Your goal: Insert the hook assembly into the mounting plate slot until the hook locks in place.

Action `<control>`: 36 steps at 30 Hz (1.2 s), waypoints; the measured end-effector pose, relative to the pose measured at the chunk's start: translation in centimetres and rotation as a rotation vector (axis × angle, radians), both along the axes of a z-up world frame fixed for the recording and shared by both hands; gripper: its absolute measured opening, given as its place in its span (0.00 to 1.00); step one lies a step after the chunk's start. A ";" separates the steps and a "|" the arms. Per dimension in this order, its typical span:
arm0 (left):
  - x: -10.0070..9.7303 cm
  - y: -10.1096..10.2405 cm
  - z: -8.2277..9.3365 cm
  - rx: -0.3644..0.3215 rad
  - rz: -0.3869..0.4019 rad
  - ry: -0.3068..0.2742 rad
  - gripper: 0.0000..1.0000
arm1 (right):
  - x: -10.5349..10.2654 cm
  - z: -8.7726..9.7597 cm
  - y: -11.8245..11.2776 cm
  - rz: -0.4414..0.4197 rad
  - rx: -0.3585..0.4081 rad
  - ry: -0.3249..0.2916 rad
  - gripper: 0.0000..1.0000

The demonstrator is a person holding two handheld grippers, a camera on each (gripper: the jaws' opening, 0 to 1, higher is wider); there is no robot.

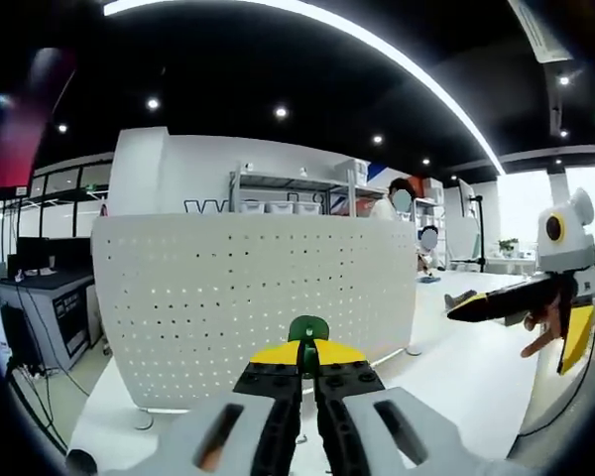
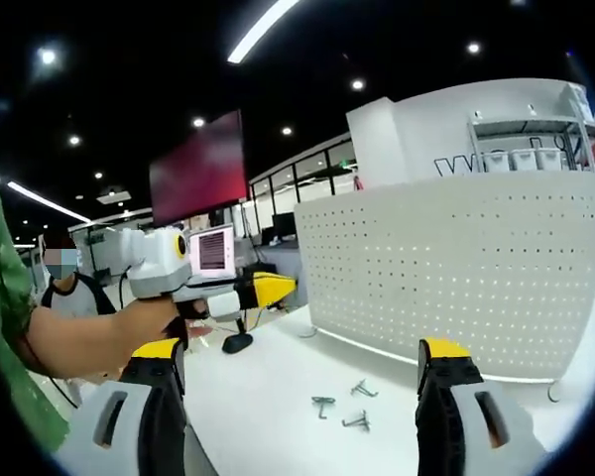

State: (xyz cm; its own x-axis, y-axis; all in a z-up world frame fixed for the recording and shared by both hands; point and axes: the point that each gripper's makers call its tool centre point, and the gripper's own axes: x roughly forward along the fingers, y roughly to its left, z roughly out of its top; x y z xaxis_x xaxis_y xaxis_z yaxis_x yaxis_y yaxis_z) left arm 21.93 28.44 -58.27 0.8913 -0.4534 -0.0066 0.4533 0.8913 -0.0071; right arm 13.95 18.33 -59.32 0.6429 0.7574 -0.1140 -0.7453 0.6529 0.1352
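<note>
Holding green hook in L gripper, jaws narrow, facing pegboard. My R gripper wide, empty; spare hooks on table.

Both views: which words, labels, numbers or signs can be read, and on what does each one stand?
"W": dark lettering on the white wall behind the pegboard; only this first letter can be read, the rest is cut off by the pegboard's top edge.
Small screen on the left gripper: its contents are too blurred to read.
Red wall display: no readable text.
Bins on the shelf: no readable labels.
</note>
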 end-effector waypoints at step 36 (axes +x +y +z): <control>11.9 2.2 8.5 -0.148 0.274 -0.170 0.03 | 2.6 -1.5 -1.1 -0.006 0.001 0.038 0.97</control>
